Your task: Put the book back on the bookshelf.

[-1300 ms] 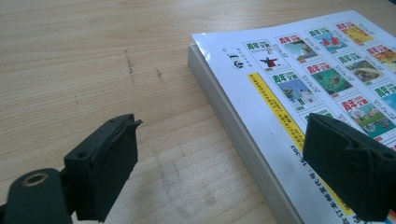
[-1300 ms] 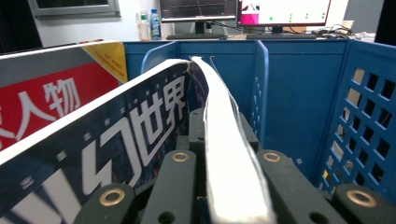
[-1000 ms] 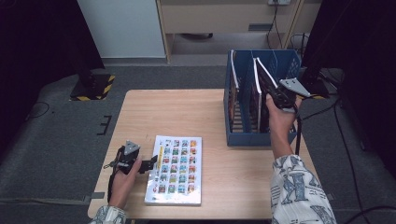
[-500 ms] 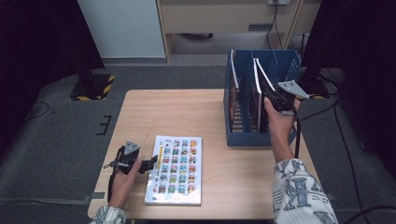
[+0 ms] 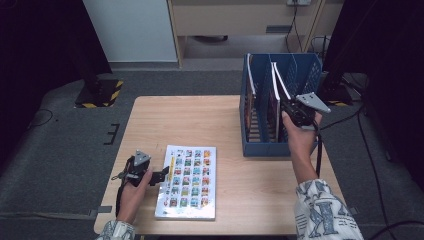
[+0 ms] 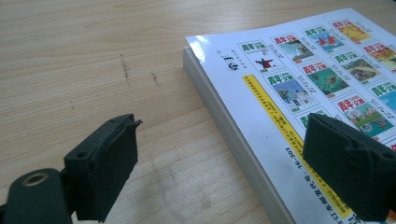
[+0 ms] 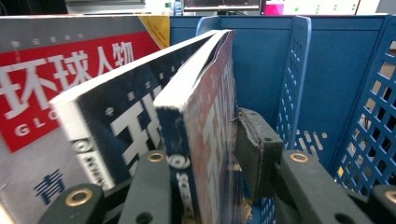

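A magazine (image 5: 189, 180) with a grid of small colour pictures lies flat on the wooden table (image 5: 200, 120), near its front. My left gripper (image 5: 165, 176) rests at the magazine's left edge, open. In the left gripper view one jaw is over bare wood and the other over the cover (image 6: 327, 70), touching nothing. My right gripper (image 5: 285, 107) reaches into the blue file rack (image 5: 260, 150) around a leaning dark book (image 7: 205, 102). Its jaws have just been opening. The book stands between them, with the right pad (image 7: 254, 149) just off the cover.
A second magazine (image 7: 70, 70) with a red title band stands left of the dark book in the rack. More books (image 5: 250, 95) fill its left slots. The rack's perforated blue dividers (image 7: 294, 70) close in on the right. Bare wood stretches between rack and flat magazine.
The right hand has shifted slightly at the rack, with the leaning book still there. The left hand and the flat magazine have not moved.
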The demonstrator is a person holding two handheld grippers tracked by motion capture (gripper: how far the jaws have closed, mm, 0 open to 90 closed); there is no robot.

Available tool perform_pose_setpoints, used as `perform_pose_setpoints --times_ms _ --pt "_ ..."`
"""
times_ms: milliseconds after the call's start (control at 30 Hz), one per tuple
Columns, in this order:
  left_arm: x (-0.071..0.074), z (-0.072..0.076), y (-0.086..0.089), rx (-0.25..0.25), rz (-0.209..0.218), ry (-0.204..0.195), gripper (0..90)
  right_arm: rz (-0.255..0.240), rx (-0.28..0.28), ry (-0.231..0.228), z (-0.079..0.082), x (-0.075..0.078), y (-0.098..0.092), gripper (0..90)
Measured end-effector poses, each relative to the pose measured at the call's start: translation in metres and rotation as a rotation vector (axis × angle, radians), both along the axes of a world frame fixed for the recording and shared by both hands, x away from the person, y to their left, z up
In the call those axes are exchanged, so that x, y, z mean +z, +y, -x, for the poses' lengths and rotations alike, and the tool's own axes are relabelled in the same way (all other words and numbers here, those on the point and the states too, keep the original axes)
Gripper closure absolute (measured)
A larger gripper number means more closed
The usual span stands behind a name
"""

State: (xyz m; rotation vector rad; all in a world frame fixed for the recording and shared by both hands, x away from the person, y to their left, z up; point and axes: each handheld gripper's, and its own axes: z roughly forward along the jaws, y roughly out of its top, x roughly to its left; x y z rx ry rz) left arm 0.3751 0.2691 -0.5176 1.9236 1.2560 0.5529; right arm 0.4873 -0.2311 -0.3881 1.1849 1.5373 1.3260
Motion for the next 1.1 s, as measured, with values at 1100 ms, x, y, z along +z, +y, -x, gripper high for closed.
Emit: perform_pose_setpoints --times_ms 1100 --pt "0.000 0.001 0.001 -0.001 -0.006 0.003 9.5 0.030 0.028 0.003 0.029 0.004 -0.002 60.5"
